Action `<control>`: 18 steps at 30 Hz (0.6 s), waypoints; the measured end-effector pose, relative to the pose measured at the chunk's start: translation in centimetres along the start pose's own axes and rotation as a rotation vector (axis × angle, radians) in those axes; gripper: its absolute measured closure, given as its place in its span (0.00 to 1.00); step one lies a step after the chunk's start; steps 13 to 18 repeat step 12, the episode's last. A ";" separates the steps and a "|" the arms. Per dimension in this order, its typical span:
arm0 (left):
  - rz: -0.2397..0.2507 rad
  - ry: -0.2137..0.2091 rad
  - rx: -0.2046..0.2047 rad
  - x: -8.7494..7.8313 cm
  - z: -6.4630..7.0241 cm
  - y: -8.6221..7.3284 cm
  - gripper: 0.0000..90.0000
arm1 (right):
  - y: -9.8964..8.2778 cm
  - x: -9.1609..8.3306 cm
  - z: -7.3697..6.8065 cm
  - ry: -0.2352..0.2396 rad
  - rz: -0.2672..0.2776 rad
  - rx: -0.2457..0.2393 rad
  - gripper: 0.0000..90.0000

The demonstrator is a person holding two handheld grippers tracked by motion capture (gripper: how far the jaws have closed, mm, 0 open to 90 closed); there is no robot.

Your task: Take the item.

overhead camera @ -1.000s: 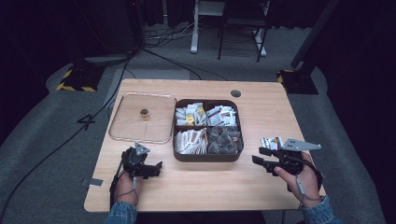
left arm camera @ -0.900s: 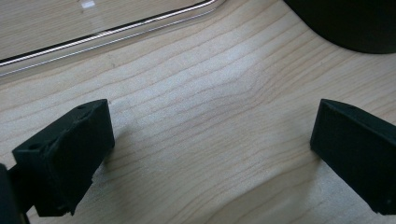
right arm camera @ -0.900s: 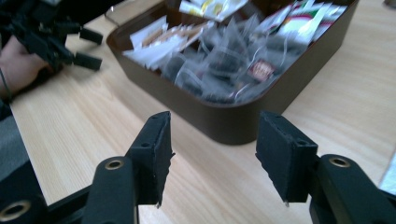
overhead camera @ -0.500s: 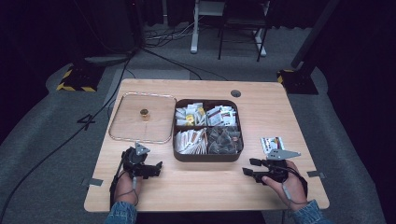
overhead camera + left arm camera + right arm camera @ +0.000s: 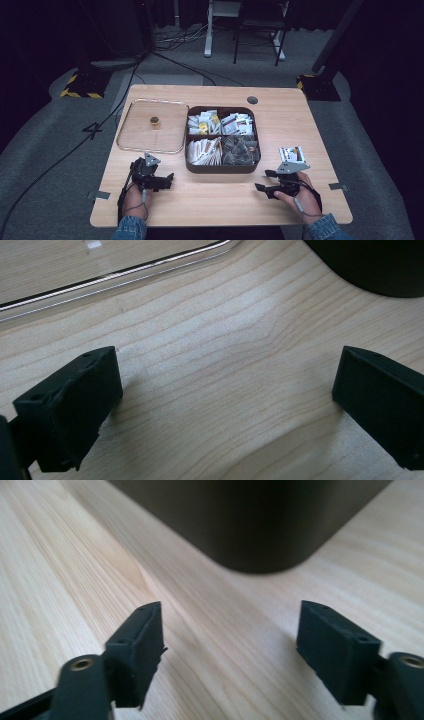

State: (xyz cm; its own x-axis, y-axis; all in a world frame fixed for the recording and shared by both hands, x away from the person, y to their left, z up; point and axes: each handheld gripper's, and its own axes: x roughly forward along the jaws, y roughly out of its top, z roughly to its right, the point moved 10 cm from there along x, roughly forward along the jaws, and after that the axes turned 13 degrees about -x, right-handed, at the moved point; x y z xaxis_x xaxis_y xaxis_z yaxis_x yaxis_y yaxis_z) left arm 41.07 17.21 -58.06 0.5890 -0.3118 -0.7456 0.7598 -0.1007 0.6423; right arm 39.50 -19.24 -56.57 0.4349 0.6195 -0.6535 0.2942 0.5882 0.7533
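1. I am looking at the dark compartment box in the middle of the table — it is full of tea bags and sachets, and its clear lid is lying flat just to the box's left, touching or nearly touching it.
2. One small packet is lying on the wood to the right of the box, close to it, just beyond my right gripper.
3. I am judging the packet light, thin and floppy — paper or foil that would slide on the wood, so I would pinch it across a short edge and not press down flat.
4. The box looks stiff and heavier; its rounded corner is facing the right gripper's camera, and its wall is the place to take hold of it.
5. The right gripper's jaws have just been opening and are now standing wide with bare wood between them, pointing at the box's near right corner from low over the table.
6. My left gripper is resting in front of the box's near left corner, jaws spread wide over bare wood, the lid's edge just ahead.
7. Both forearms are coming in low, hands lying near the table's front edge.
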 end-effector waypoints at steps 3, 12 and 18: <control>0.000 0.000 0.000 0.0 0.0 0.0 0.00 | -0.2 0.5 -0.1 -0.012 -0.016 -0.054 0.19; -0.002 0.010 -0.007 -0.1 0.0 -0.1 0.00 | -0.2 1.0 -0.4 -0.004 -0.048 -0.122 0.10; -0.002 0.010 -0.007 -0.1 0.0 -0.1 0.00 | -0.2 1.0 -0.4 -0.004 -0.048 -0.122 0.10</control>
